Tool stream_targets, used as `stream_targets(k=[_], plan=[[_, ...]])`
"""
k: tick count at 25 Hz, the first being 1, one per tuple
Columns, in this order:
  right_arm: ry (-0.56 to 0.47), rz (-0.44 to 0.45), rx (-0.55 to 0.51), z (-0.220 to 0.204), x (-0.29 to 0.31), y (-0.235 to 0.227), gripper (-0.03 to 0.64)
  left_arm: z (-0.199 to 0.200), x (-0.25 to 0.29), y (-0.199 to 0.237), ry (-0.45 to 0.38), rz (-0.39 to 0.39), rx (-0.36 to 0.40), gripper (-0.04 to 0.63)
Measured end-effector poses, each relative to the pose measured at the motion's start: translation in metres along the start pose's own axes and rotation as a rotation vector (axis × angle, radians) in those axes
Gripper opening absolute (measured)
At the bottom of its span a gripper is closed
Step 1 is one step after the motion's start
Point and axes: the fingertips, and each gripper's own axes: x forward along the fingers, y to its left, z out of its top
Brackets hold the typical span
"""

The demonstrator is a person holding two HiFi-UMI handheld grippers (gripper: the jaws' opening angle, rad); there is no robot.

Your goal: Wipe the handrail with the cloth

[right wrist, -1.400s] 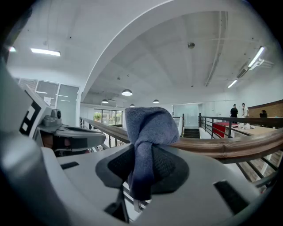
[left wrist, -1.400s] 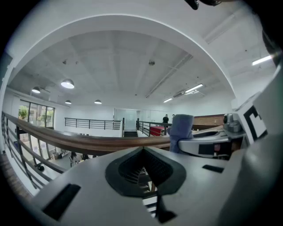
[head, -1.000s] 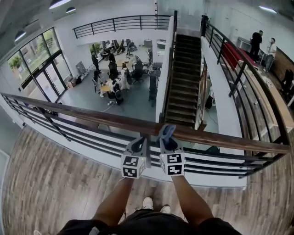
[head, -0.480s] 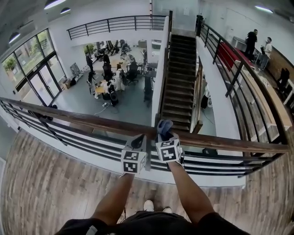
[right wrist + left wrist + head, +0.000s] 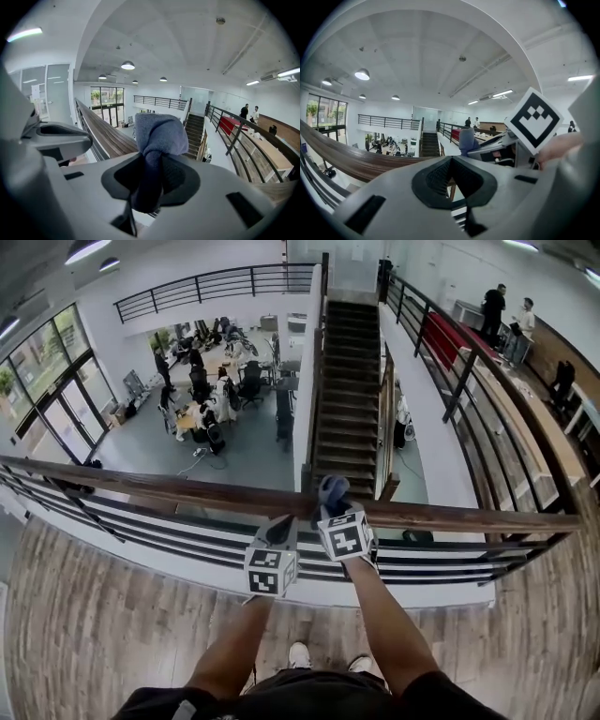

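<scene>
Our right gripper (image 5: pixel 329 510), fingers clamping the blue cloth (image 5: pixel 330 489) on the wooden handrail (image 5: pixel 169 486), its marker cube (image 5: pixel 343 533) more tilted than a second ago, left gripper (image 5: pixel 278 527) alongside, fingers closed, empty.

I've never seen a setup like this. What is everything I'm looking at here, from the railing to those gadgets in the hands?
Handrail: one, brown wood, across the balcony edge, above dark bars.
Cloth: one, blue-grey, bunched, at the handrail's top.
Staircase: one, dark, beyond the rail, centre.
Floor: wood planks, underfoot.
People standing: two, far upper right.
People at desks: several, on the level below, left.
Shoes: two, white, bottom centre.
Left gripper: grey, jaws together, nothing in them, at the handrail.
Right gripper: grey, jaws shut on the cloth.
</scene>
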Motion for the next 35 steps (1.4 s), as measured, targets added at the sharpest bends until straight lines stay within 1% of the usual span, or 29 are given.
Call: stream_targets(k=[5, 8, 10, 13, 19, 23, 28, 30, 35], plan=[[0.010, -0.001, 0.029, -0.027, -0.020, -0.047, 0.103, -0.009, 0.013, -0.044, 0.015, -0.009, 0.028, -0.002], [0.015, 0.001, 0.023, -0.036, -0.033, -0.076, 0.103, -0.014, 0.025, -0.075, 0.032, -0.010, 0.054, -0.002], [0.011, 0.012, 0.011, -0.044, -0.042, -0.097, 0.103, -0.015, 0.033, -0.100, 0.032, -0.006, 0.053, -0.002], [0.000, 0.027, 0.014, -0.056, -0.056, -0.125, 0.104, -0.011, 0.045, -0.134, 0.022, 0.005, 0.042, -0.002], [0.007, 0.020, 0.026, -0.085, -0.085, -0.186, 0.104, 0.003, 0.065, -0.194, 0.005, 0.019, 0.060, -0.002], [0.013, 0.008, 0.028, -0.095, -0.107, -0.235, 0.104, 0.012, 0.086, -0.233, 0.000, 0.031, 0.061, -0.002], [0.013, 0.008, 0.029, -0.114, -0.129, -0.286, 0.104, 0.015, 0.106, -0.278, -0.015, 0.083, 0.094, -0.002], [0.009, 0.007, 0.024, -0.123, -0.140, -0.306, 0.104, 0.014, 0.114, -0.300, -0.004, 0.080, 0.082, -0.002], [0.003, -0.027, 0.044, -0.153, -0.168, -0.359, 0.104, 0.011, 0.134, -0.354, -0.002, 0.063, 0.095, -0.002]])
